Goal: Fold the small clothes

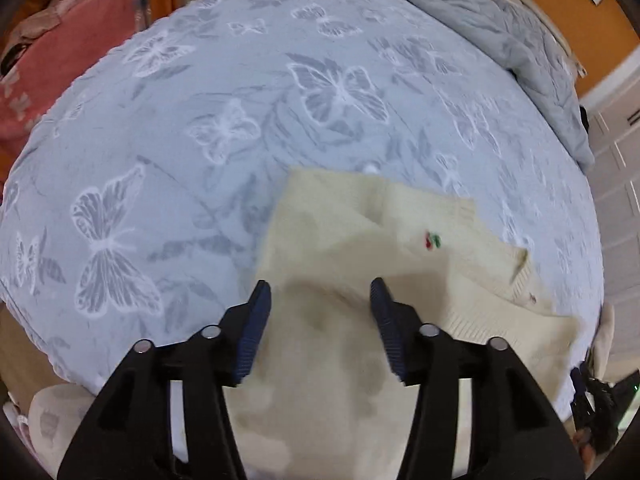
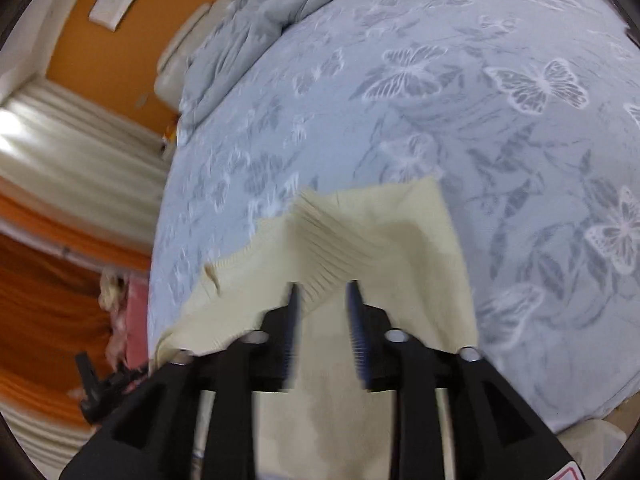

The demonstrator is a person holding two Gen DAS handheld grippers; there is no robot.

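A small cream knit sweater [image 1: 360, 240] with a tiny red and green motif [image 1: 432, 240] lies partly folded at the near edge of the bed. It also shows in the right wrist view [image 2: 380, 240], with a ribbed fold raised in the middle. My left gripper [image 1: 320, 292] is open, its blue-padded fingers wide apart just above the sweater's near part, holding nothing. My right gripper [image 2: 322, 294] is open with a narrower gap, hovering over the ribbed fold, and I see no cloth clamped between its pads.
The bed carries a pale blue cover with white butterflies [image 1: 224, 128]. A crumpled grey quilt [image 1: 500, 40] lies at the far end. A pink blanket [image 1: 68, 52] lies beside the bed. Orange walls and curtains [image 2: 40, 300] surround it.
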